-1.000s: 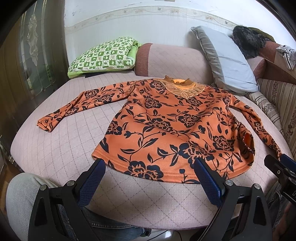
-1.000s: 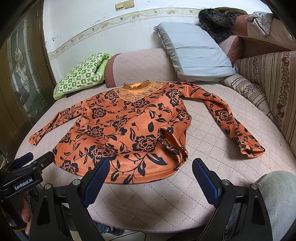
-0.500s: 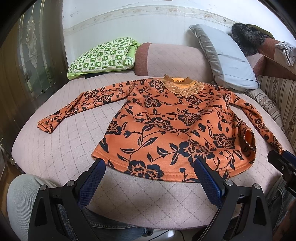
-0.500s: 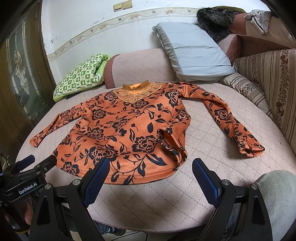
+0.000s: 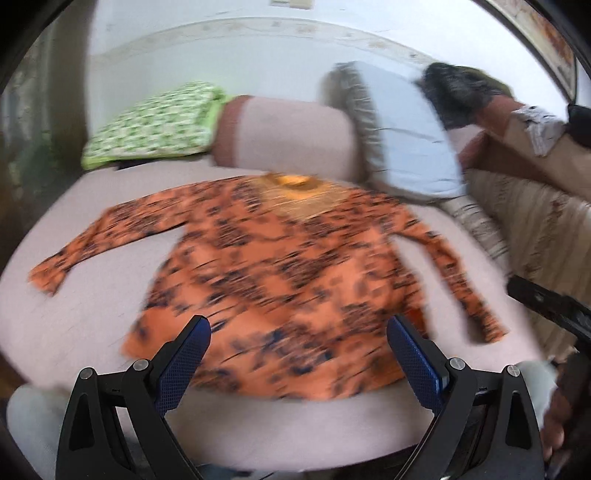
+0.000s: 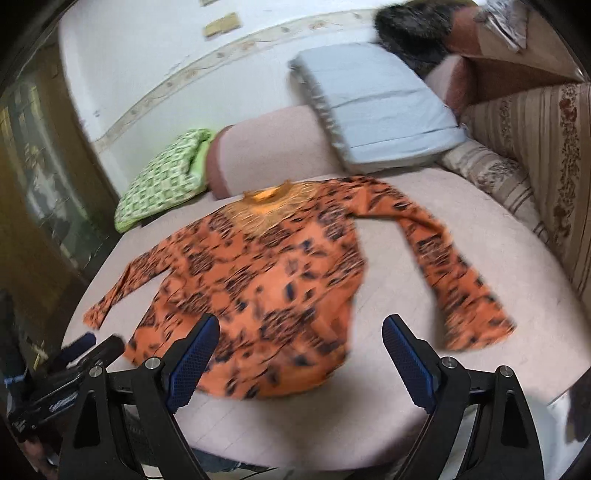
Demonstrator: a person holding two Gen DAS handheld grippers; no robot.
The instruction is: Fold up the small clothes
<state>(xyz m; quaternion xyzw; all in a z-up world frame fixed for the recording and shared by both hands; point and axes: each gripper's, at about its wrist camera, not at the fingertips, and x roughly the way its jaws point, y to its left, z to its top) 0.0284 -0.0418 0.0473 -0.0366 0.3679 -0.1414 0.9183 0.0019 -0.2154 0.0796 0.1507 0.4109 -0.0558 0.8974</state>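
Both hand-held grippers [image 5: 297, 338] [image 6: 299, 338] nearer one shirt [image 5: 280, 273]

Soft, even daylight — heavy motion blur in both views.
The orange top [image 5: 280, 280] smears sideways; the tongs stay sharp at the bottom; fisheye bends dark corners.

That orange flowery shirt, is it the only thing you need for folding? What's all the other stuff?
For the job:
orange shirt, spread flat
left gripper, open
right gripper, open

Just lying about:
green checked pillow
pale blue pillow
dark furry thing
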